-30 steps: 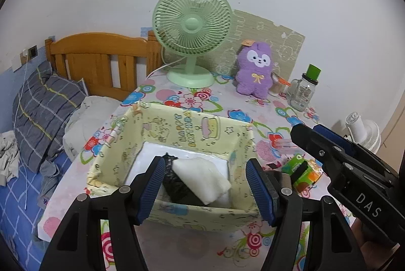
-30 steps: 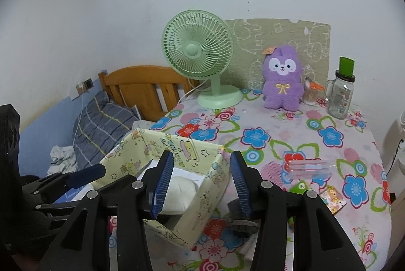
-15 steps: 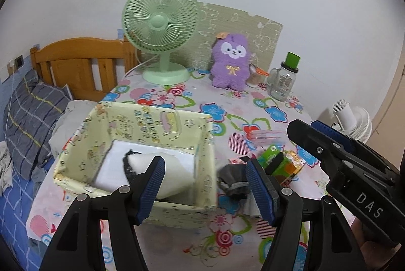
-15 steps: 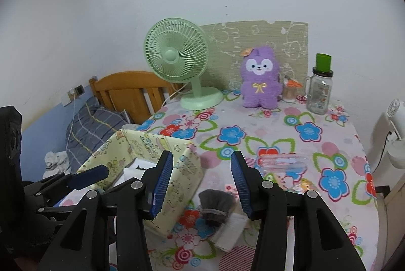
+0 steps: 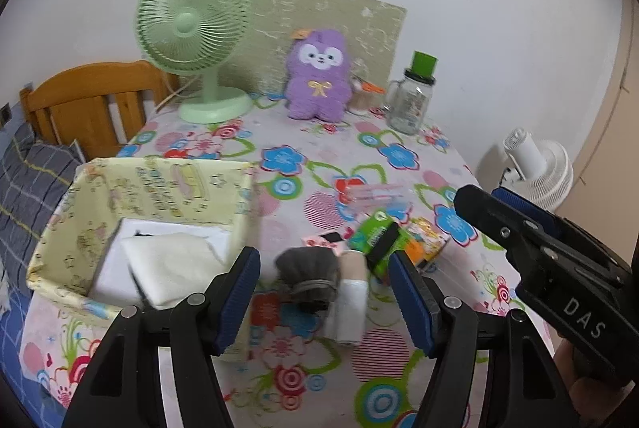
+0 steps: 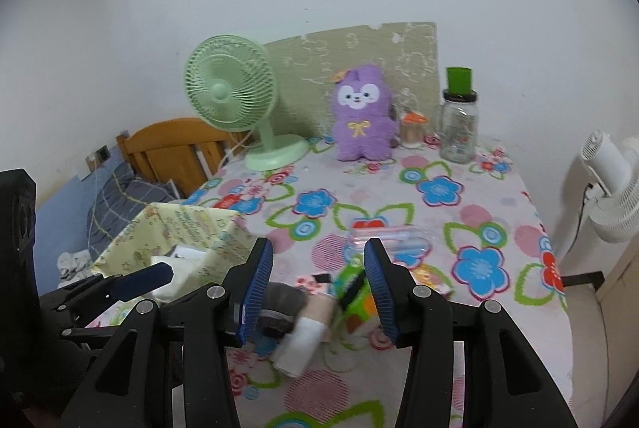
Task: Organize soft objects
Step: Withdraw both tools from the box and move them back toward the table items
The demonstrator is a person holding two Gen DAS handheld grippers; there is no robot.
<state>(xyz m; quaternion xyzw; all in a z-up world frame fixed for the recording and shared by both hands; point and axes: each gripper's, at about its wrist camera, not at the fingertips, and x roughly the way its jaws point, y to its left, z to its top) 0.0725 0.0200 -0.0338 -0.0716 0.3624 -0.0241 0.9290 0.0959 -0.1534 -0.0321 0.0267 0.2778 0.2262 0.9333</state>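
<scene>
1. Blue ribbed pads line both claws. The left gripper (image 5: 323,292) has its jaws parted with nothing clamped between them; the right gripper (image 6: 317,288) is likewise parted and empty, its gap somewhat narrower.
2. Grey sock bundle (image 5: 309,274) lies on the floral tablecloth (image 5: 319,164), framed between the left claw's fingertips and just beyond them, not touched. In the right wrist view it sits low, partly hidden behind that claw's left finger.
3. White-and-beige rolled sock (image 5: 351,298) lies just right of the grey one, apparently touching it; motion blur makes contact uncertain.
4. Yellow patterned fabric box (image 5: 167,188) stands left of the left claw, beside its left finger. Inside: a white folded cloth (image 5: 171,264) over a white liner.
5. Green-and-orange carton (image 5: 379,236) sits beyond the left claw's right fingertip, next to a clear plastic case (image 5: 375,194).
6. Far past both claws, at the table's back edge: green desk fan (image 5: 195,28), purple plush toy (image 5: 319,76), glass jar with green lid (image 5: 413,96).
7. The right claw's black body enters the left wrist view from the right.
</scene>
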